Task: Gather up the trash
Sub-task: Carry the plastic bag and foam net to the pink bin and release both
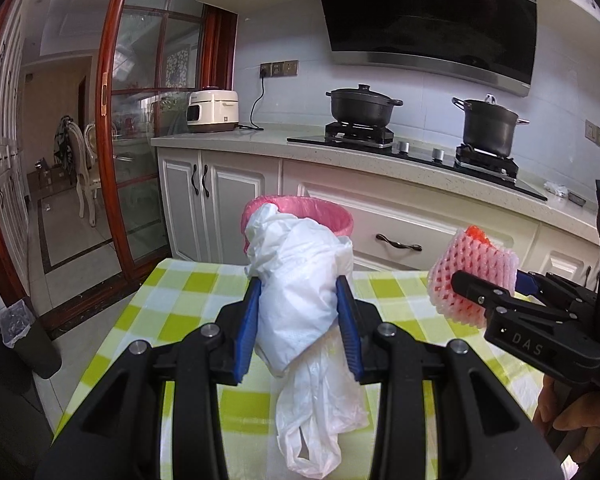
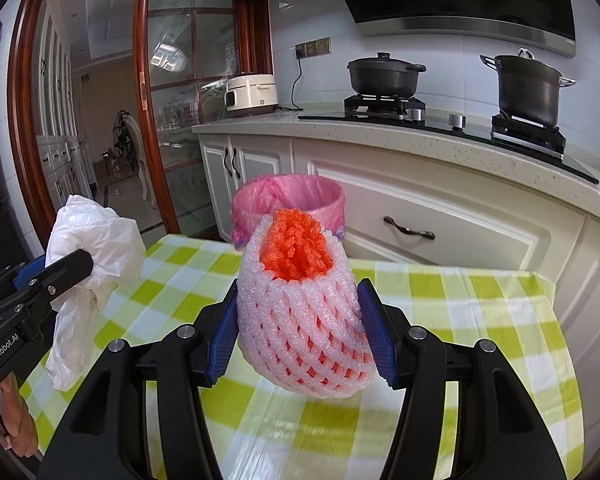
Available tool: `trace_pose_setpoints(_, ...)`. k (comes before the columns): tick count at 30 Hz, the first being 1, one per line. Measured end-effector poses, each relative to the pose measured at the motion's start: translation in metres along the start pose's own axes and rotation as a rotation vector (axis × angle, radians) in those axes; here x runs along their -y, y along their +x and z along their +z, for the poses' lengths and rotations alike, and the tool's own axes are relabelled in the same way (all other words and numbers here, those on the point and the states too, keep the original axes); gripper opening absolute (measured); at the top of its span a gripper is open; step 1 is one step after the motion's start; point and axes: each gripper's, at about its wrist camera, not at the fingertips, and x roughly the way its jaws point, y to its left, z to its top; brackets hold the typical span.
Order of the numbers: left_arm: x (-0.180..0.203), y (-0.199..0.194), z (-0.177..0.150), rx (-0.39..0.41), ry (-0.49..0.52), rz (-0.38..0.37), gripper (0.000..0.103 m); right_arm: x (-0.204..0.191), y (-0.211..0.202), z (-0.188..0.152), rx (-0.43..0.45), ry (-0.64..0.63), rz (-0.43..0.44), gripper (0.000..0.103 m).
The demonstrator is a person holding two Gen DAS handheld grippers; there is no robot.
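- Left tool (image 1: pixel 299 322): its blue pads are clamped on a crumpled white plastic bag (image 1: pixel 300 304) in the lower centre of the left wrist view. The bag's loose tail hangs below the pads and hides the checked cloth behind it.
- Right tool (image 2: pixel 299 330): its pads are pressed against both sides of a white foam net (image 2: pixel 300 320) in the centre of the right wrist view, with an orange net stuffed inside its open top.
- Both things are held above the bench (image 2: pixel 480 320), which has a green and white checked cloth; its near edge is cut off by the tool bodies.
- Writing: "DAS" shows on the right tool at the right edge of the left wrist view; "GenRobot.AI" shows on the left tool at the lower left of the right wrist view.
- Fingers of a hand (image 1: pixel 572 412) show at the lower right of the left wrist view, mostly cut off.
- Beyond the bench's far edge stands a bin (image 2: pixel 300 196) with a pink liner, its lower part hidden.
- Farther back, two dark pots (image 2: pixel 384 76) sit on a stove; writing on the white cooker (image 2: pixel 252 94) is too small to read.
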Motion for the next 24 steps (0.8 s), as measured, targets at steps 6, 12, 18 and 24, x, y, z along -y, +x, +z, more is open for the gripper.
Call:
trace_pose_setpoints(6,-0.010,0.046,0.035,0.011,-0.013,0.001,0.036,0.007,0.044,0.035,0.000,-0.018,0.030,0.055)
trace_pose_setpoints(12,-0.021,0.117,0.071,-0.003,0.002,-0.012,0.036,0.013,0.099,0.070,0.003,-0.025,0.060,0.055)
trace_pose_setpoints(18,-0.031,0.193,0.106,-0.011,0.014,-0.027,0.036,0.018,0.164,0.105,-0.004,-0.006,0.097,0.055)
trace_pose_setpoints(24,-0.045,0.264,0.136,-0.017,-0.038,-0.031,0.037,0.020,0.231,0.133,0.000,-0.010,0.098,0.056)
